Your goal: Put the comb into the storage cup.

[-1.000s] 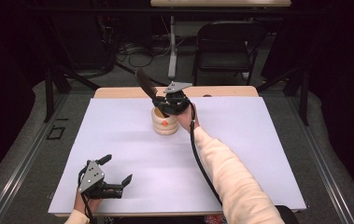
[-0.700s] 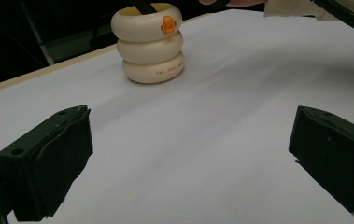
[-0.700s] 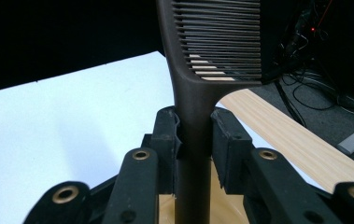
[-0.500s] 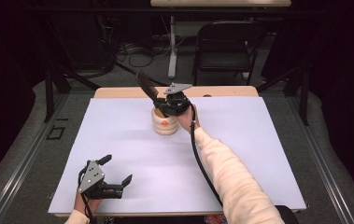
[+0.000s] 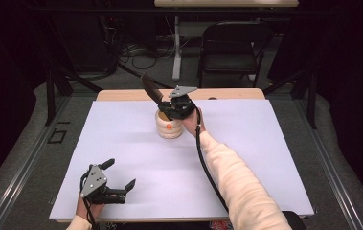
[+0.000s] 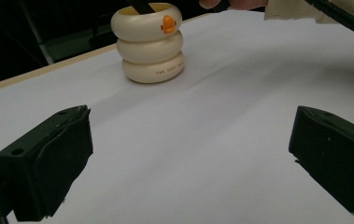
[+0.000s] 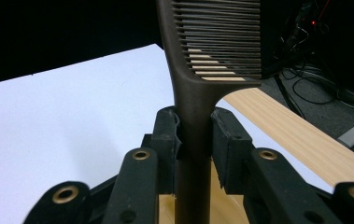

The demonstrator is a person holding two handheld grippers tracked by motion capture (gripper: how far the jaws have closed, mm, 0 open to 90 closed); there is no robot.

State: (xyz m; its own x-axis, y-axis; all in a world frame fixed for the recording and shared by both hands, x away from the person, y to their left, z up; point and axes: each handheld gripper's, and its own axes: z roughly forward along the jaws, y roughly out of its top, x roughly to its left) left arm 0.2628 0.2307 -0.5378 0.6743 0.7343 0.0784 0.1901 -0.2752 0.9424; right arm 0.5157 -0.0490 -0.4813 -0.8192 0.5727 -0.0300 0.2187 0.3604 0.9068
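A cream holder point(image 5: 168, 125) made of three stacked rings, with an orange mark point(image 6: 168, 24) on its top ring, stands at the back middle of the white sheet point(image 5: 246, 153). A dark brown comb point(image 7: 212, 46) rises from it, tilted to the left. My right gripper point(image 5: 171, 107) sits just above the holder's mouth, shut on the comb's handle point(image 7: 192, 121). Near the front left corner my left gripper point(image 5: 119, 178) rests open with nothing between its pads point(image 6: 53, 158). In the left gripper view the holder point(image 6: 149, 43) stands farther off.
A wooden table edge point(image 5: 227, 94) runs behind the white sheet. Beyond it are a dark chair point(image 5: 227, 43), a stand's pole point(image 5: 176, 52) and floor cables point(image 5: 136, 52). A black cable point(image 5: 207, 167) trails along the right sleeve.
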